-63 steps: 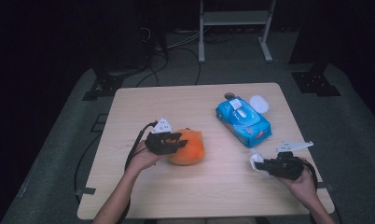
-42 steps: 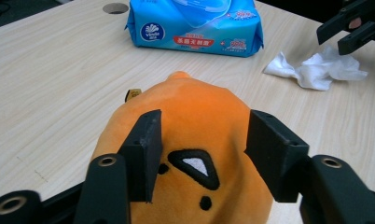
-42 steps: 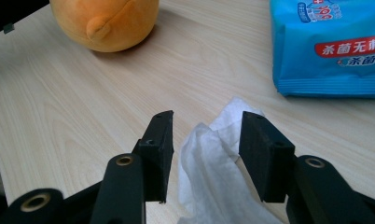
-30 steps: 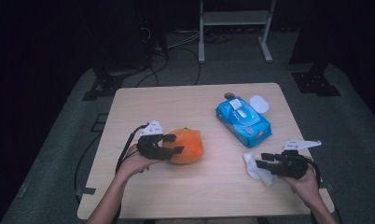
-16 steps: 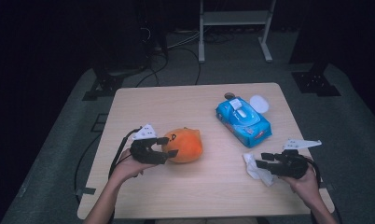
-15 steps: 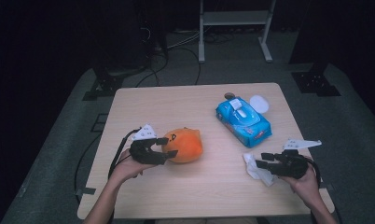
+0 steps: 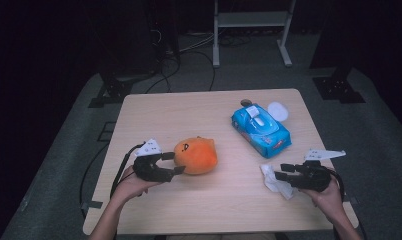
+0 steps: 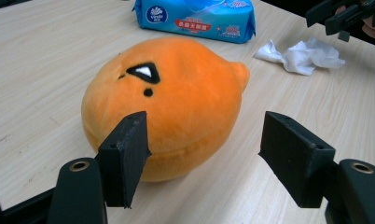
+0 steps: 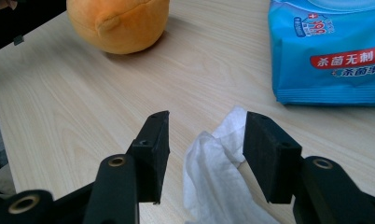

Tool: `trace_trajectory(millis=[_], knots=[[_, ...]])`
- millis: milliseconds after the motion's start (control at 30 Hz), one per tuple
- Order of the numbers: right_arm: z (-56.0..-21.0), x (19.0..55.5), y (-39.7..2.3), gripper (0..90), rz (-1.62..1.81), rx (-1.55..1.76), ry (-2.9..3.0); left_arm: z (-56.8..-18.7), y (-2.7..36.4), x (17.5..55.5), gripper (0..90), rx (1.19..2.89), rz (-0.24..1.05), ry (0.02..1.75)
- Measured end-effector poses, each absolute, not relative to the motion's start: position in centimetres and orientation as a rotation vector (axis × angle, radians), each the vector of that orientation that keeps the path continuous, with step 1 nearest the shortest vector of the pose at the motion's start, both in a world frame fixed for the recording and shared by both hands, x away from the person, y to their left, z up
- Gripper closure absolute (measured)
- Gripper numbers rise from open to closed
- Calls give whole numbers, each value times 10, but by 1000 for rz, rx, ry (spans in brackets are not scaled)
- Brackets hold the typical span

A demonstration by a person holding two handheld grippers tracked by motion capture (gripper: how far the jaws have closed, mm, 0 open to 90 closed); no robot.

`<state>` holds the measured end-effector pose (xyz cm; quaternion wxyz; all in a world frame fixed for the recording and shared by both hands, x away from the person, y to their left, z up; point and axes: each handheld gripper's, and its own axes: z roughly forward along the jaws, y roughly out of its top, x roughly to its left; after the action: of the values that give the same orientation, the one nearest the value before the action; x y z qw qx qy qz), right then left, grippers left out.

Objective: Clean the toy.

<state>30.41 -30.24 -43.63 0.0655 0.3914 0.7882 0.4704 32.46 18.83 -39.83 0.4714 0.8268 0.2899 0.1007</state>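
An orange plush [image 7: 198,155] [image 8: 176,93] [image 9: 118,23] lies on the wooden table [image 7: 189,115], left of centre. My left gripper [image 7: 174,163] [image 8: 204,135] is at the plush's left side. Its jaws have just been opening and stand apart from the plush, whose near edge sits just ahead of the tips. A crumpled white tissue [image 7: 275,181] [image 9: 213,177] [image 8: 302,56] lies near the right front. My right gripper [image 7: 280,170] [image 9: 206,126] is open, one jaw on each side of the tissue and neither pressing it.
A blue pack of wet wipes [image 7: 261,130] [image 8: 195,16] [image 9: 330,51] lies at the back right, with a white round lid [image 7: 278,110] and a small brown thing [image 7: 245,102] behind it. Cables trail off both grippers.
The left gripper has drawn back to the left and toward the front edge, away from the plush, with its jaws wider. The plush, the tissue and the right gripper have stayed put.
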Motion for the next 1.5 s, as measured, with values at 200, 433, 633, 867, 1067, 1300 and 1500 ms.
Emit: trace_trajectory(millis=[200, 433, 633, 867, 1067, 1300, 1500], knots=[[-436, 304, -302, 491, 1419, 1181, 2379, -404, 194, 320, 311, 2026, 245, 724], [-437, 304, -302, 489, 1418, 1182, 2381, -410, 202, 315, 299, 2019, 239, 745], [-436, 304, -301, 484, 1419, 1183, 2381, -417, 207, 310, 289, 2016, 230, 761], [-436, 304, -302, 482, 1420, 1181, 2382, -422, 211, 306, 275, 2017, 226, 776], [-436, 303, -302, 481, 1420, 1183, 2381, -428, 214, 304, 264, 2023, 212, 787], [-436, 303, -302, 479, 1421, 1187, 2381, -433, 218, 301, 249, 2022, 207, 806], [-437, 304, -301, 474, 1418, 1182, 2384, -438, 222, 298, 238, 2018, 206, 818]])
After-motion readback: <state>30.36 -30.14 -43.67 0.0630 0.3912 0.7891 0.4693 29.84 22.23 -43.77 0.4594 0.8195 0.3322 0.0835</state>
